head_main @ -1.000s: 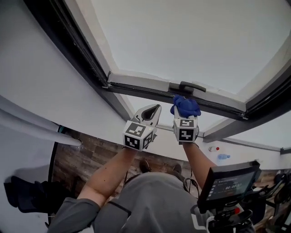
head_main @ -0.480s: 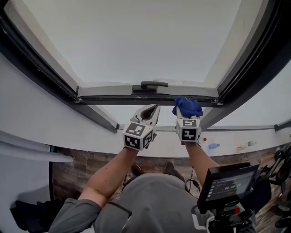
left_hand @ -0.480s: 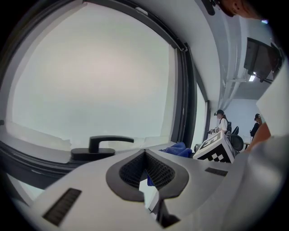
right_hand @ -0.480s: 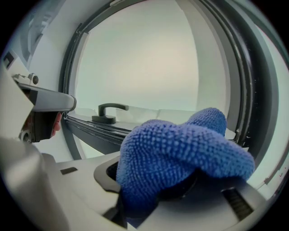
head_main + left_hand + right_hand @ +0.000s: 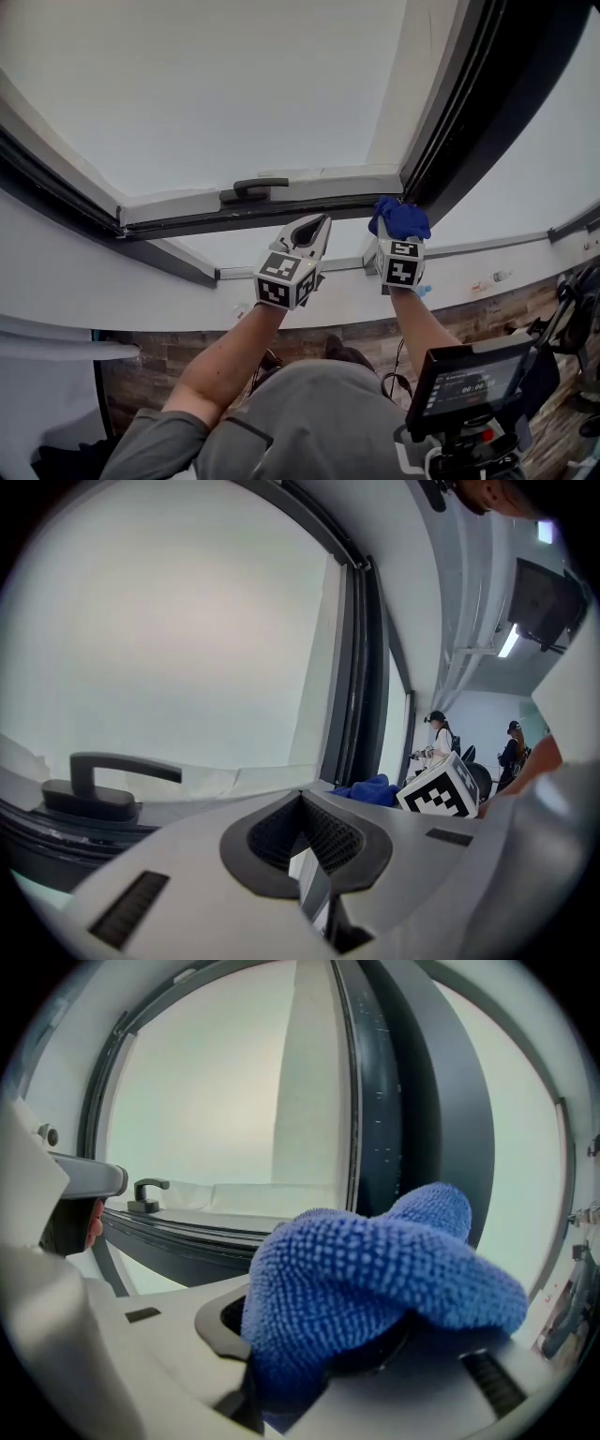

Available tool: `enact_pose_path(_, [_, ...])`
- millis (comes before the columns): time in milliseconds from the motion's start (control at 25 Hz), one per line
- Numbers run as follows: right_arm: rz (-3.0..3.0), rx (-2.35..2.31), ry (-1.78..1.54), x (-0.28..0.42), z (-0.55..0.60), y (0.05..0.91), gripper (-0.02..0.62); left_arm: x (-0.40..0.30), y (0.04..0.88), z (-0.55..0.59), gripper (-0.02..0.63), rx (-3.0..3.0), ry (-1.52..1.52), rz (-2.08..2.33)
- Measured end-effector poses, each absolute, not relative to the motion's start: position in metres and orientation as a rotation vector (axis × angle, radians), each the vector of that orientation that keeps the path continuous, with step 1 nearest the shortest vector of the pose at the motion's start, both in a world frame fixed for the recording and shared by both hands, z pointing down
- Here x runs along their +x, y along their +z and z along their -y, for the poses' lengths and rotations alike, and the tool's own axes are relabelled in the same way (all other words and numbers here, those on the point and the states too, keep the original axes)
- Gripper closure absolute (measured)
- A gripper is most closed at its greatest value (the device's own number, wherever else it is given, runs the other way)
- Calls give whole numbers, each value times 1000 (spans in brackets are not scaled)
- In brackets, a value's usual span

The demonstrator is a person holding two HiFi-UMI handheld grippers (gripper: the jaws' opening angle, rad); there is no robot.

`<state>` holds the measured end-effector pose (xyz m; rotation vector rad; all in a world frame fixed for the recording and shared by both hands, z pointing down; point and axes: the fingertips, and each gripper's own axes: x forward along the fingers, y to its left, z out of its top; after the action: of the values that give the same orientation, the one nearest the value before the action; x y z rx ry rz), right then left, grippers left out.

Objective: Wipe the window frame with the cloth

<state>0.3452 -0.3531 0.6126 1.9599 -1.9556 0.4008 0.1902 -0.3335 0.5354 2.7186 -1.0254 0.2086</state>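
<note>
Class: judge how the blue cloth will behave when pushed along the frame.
Probably floppy: the cloth bulges and droops over the right gripper. Likely light, and grippy rather than slippery, given its nubby pile.

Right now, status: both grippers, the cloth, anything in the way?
Left gripper shut, empty. Right gripper shut on blue microfibre cloth, at dark window frame, bottom corner; contact unclear. Dark grey lever handle left of cloth, apart.
</note>
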Motion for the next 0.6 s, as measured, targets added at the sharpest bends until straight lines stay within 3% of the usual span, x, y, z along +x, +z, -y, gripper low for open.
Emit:
enact_pose_path(280, [1938,1953,357,369,352,608,437,209,534,336,601,2712,194,1040])
enact_pose_path(600, [2273,1738,327,252,353,555,437,149,510,335,601,2674,141,1219])
